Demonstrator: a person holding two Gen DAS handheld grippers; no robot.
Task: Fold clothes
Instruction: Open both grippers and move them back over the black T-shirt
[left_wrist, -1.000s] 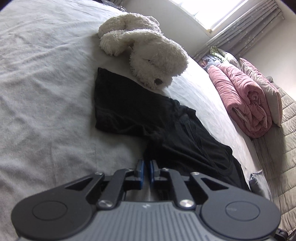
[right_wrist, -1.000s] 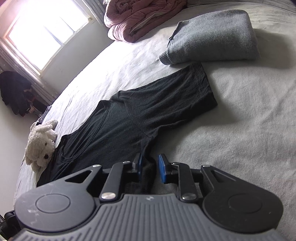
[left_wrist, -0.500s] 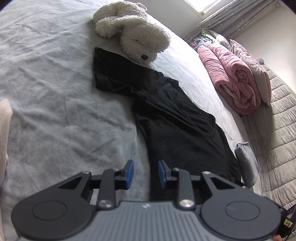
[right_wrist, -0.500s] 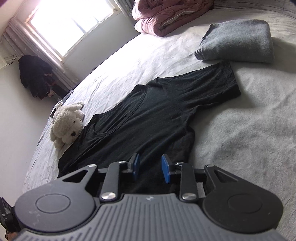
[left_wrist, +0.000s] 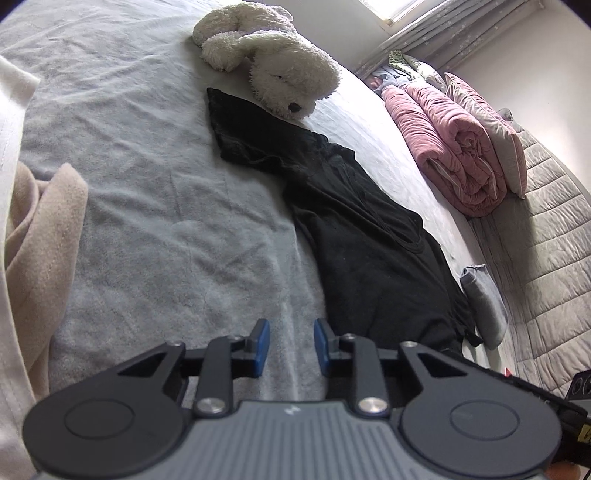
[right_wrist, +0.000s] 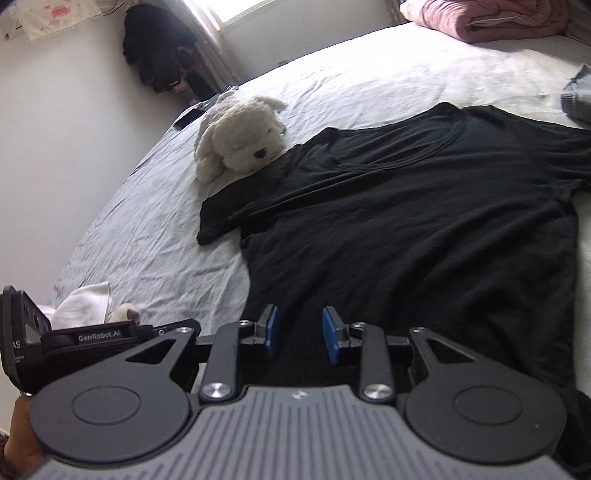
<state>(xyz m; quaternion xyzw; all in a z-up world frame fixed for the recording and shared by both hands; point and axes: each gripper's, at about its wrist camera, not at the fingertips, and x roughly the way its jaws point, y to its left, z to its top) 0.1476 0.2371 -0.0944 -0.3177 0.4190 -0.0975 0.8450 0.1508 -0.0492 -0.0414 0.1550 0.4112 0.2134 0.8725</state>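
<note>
A black T-shirt (right_wrist: 424, 221) lies spread flat on the grey bed sheet, neck toward the far side; it also shows in the left wrist view (left_wrist: 365, 240). My left gripper (left_wrist: 290, 347) is open and empty, over the sheet just left of the shirt's lower edge. My right gripper (right_wrist: 300, 334) is open and empty, above the shirt's lower hem. The left gripper's body (right_wrist: 81, 338) shows at the left of the right wrist view.
A white plush dog (right_wrist: 240, 138) lies against the shirt's left sleeve. A folded grey sweater (left_wrist: 484, 306) lies by the right sleeve. Rolled pink blankets (left_wrist: 454, 147) sit at the bed's far side. Beige and white clothes (left_wrist: 40, 236) lie at the left.
Both grippers have opened, let go of the shirt's hem and pulled back. The shirt now lies flat and spread out.
</note>
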